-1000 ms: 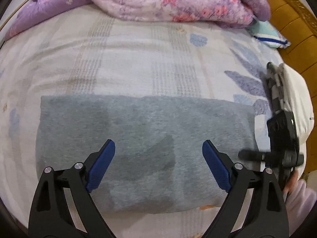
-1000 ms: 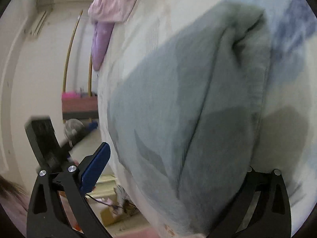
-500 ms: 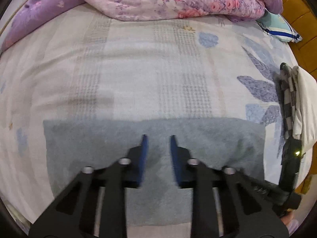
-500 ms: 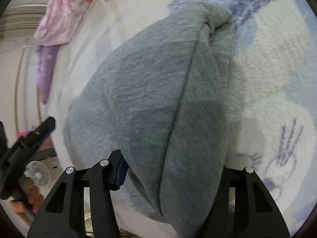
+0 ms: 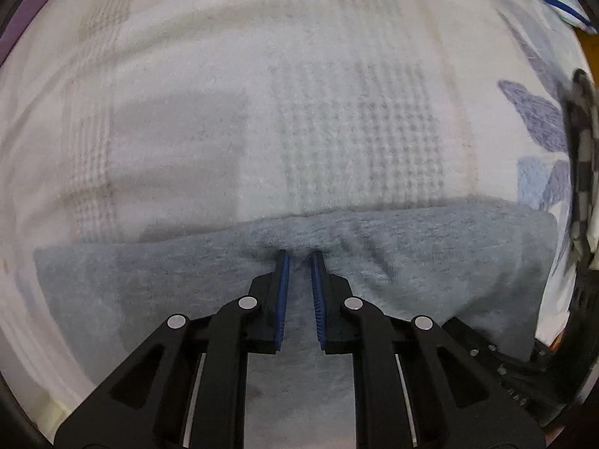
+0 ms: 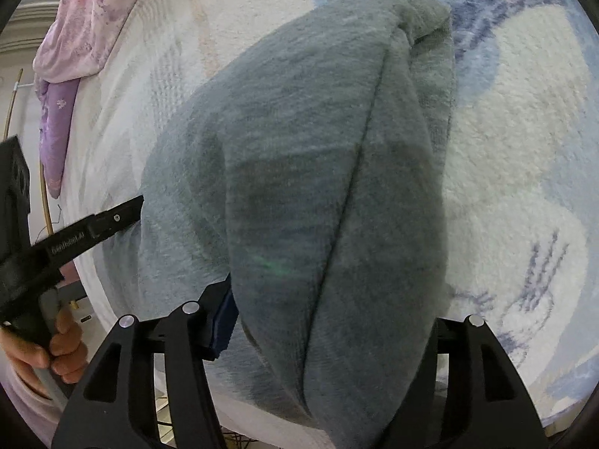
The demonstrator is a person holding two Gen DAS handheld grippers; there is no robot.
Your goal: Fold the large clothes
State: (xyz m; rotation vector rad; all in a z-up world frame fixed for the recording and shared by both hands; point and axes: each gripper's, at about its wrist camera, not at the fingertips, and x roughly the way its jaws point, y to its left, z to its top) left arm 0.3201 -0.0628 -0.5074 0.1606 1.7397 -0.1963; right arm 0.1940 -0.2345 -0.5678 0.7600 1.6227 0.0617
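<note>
A folded grey fleece garment lies on the bed near its front edge. My left gripper is nearly closed, its blue pads pinching a small ridge of the grey cloth at the far folded edge. In the right wrist view the garment fills the middle and drapes over my right gripper. Its left blue pad shows against the cloth; the right finger is hidden under it. The left gripper also shows there, held by a hand.
The bed sheet is white with grey check bands and blue leaf prints. A pink and purple quilt lies at the far side. A checked and white cloth pile sits at the right edge.
My left gripper shut from wide open, moved forward and now pinches the garment's far edge. My right gripper closed in on the garment's end, which now bunches up.
</note>
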